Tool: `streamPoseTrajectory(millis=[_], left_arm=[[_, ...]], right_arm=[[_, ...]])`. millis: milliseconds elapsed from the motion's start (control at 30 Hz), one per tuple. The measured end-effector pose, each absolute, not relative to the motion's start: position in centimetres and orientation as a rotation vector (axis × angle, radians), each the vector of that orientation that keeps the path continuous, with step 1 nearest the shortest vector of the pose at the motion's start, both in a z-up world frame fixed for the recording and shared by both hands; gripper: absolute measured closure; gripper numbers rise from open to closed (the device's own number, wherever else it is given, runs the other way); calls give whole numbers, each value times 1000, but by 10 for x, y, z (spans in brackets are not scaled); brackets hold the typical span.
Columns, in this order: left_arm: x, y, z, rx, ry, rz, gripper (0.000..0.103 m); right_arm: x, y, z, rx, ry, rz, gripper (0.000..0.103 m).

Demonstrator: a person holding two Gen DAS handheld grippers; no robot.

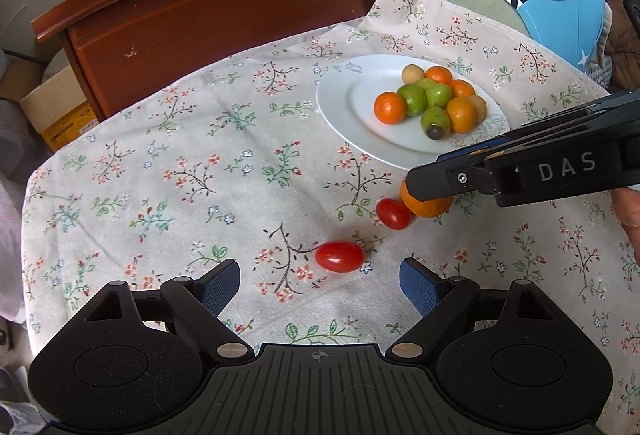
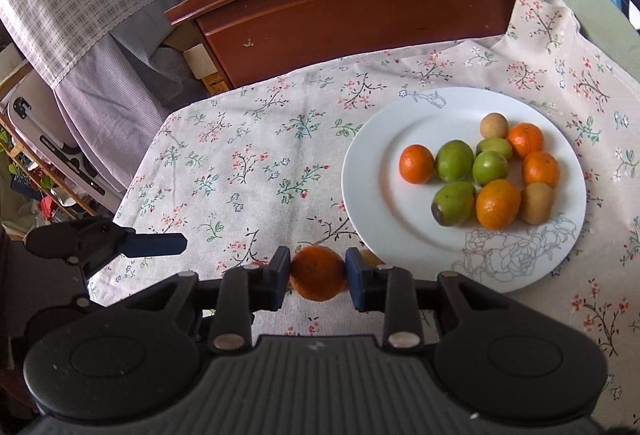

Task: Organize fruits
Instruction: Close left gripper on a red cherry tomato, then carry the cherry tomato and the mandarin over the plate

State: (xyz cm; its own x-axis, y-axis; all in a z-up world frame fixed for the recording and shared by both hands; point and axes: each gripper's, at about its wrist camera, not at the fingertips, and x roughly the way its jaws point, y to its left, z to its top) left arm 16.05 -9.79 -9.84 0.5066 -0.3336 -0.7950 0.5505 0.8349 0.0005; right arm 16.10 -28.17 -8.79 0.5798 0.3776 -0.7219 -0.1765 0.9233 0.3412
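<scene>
**Now: one mandarin in hand, two tomatoes still short of the plate**

Landmark: the white plate [image 1: 340,107]. Well short of it, my left gripper [image 1: 320,281] stands spread and empty, a cherry tomato [image 1: 340,256] just ahead of its pads. A second tomato [image 1: 394,213] lies nearer the plate. My right gripper [image 2: 318,275] pinches a mandarin [image 2: 318,277] beside the rim. Next, probably: carry it over the rim, release clear of the pile.

Small orange [image 2: 318,277] clamped off the cloth; two red tomatoes [image 1: 340,256] lie loose beside the heaped plate [image 2: 368,191].
</scene>
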Motion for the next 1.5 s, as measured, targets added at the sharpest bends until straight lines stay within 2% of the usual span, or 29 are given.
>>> streamPoseTrajectory(millis=[200, 267, 433, 667, 900, 1200, 1500], left_arm=[[165, -105, -108, 262, 891, -540, 17], [165, -106, -109, 254, 888, -550, 22], [169, -109, -113, 256, 912, -538, 55], [170, -111, -118, 255, 914, -534, 56], [169, -114, -117, 259, 903, -554, 75], [171, -111, -103, 215, 860, -536, 75], [179, -119, -77, 146, 780, -550, 75]], right_arm=[[153, -297, -80, 274, 888, 307, 73], [152, -300, -80, 282, 888, 296, 73], [150, -306, -80, 297, 896, 274, 73], [151, -310, -77, 312, 888, 267, 73], [153, -315, -78, 340, 895, 247, 73], [154, -319, -76, 352, 892, 231, 73], [160, -337, -56, 393, 813, 192, 73]])
